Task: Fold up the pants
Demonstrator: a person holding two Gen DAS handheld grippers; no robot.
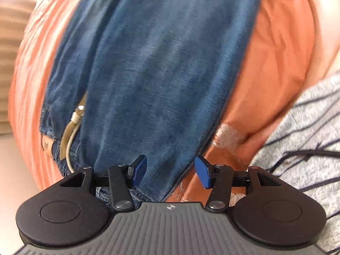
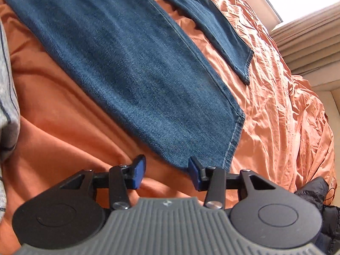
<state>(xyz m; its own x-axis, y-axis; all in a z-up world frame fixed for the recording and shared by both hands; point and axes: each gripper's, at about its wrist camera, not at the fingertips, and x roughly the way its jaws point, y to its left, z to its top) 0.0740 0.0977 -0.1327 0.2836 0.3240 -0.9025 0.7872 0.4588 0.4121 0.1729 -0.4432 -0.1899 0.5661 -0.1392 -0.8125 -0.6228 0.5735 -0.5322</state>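
Observation:
Blue denim pants [image 1: 153, 68] lie spread on an orange bed sheet [image 1: 276, 68]. In the left wrist view my left gripper [image 1: 171, 173] is open just above the waist end, where a tan inner waistband with a button [image 1: 74, 123] shows. In the right wrist view both legs lie flat: the near leg [image 2: 131, 70] ends in a hem [image 2: 235, 136], and the far leg [image 2: 216, 25] lies beyond it. My right gripper [image 2: 166, 173] is open, over the corner of the near leg's hem. Neither gripper holds cloth.
A grey striped garment [image 1: 303, 144] lies at the right of the left wrist view and shows at the left edge of the right wrist view [image 2: 8, 85]. A black puffy jacket [image 2: 318, 201] lies at the lower right. Curtains [image 2: 308, 42] hang beyond the bed.

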